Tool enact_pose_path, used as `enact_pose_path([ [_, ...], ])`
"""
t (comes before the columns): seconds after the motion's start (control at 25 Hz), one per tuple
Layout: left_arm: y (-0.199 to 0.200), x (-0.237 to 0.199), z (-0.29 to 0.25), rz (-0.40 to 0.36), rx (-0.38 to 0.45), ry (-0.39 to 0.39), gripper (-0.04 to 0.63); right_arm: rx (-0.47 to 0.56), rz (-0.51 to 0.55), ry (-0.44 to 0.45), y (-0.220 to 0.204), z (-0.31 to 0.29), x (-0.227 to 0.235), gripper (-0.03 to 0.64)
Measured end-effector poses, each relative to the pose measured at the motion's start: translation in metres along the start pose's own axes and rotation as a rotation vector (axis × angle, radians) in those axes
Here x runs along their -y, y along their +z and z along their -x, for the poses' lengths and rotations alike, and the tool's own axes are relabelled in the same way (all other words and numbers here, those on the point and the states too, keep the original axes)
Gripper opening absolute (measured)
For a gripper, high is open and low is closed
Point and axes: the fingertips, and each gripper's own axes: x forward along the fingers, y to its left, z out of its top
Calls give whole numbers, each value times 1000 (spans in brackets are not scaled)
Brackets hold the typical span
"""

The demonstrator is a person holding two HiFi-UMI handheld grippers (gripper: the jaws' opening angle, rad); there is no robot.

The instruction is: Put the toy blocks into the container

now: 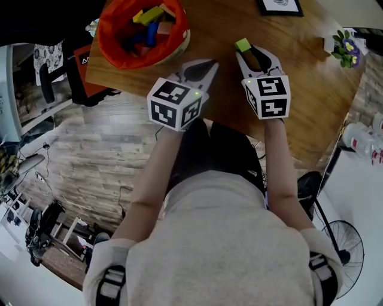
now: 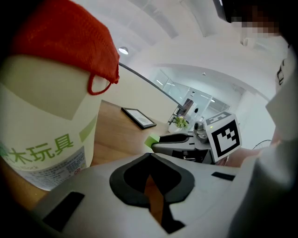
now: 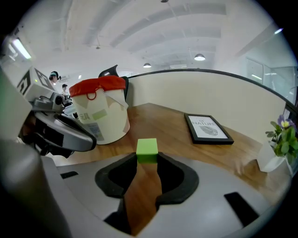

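Observation:
A cream container (image 1: 105, 43) with a red-orange liner stands at the table's far left and holds several coloured blocks (image 1: 148, 24). My left gripper (image 1: 209, 63) hovers just right of it, jaws shut with nothing between them (image 2: 150, 155); the container's wall (image 2: 42, 116) fills the left of the left gripper view. My right gripper (image 1: 246, 52) is further right, above the wood, shut on a green cube (image 1: 243, 45) pinched at its tips. In the right gripper view the green cube (image 3: 147, 149) sits between the jaws (image 3: 147, 159), and the container (image 3: 100, 116) stands beyond to the left.
A framed picture (image 1: 280, 6) lies at the table's far edge, and a small flower pot (image 1: 344, 48) stands at the right corner. The wooden table (image 1: 311, 101) ends just before my body. Bottles (image 1: 359, 137) and a fan (image 1: 344, 245) are off the table at right.

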Motion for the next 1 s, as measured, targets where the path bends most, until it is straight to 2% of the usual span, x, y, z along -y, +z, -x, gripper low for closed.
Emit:
enact_pose_path([
  [0.24,11,-2,23,-5,45,24,14,46,13,-3,31,7,-8,150],
  [1.0,51,-33,138,21,278,248,14,226,172,73,141,25,-68,150],
])
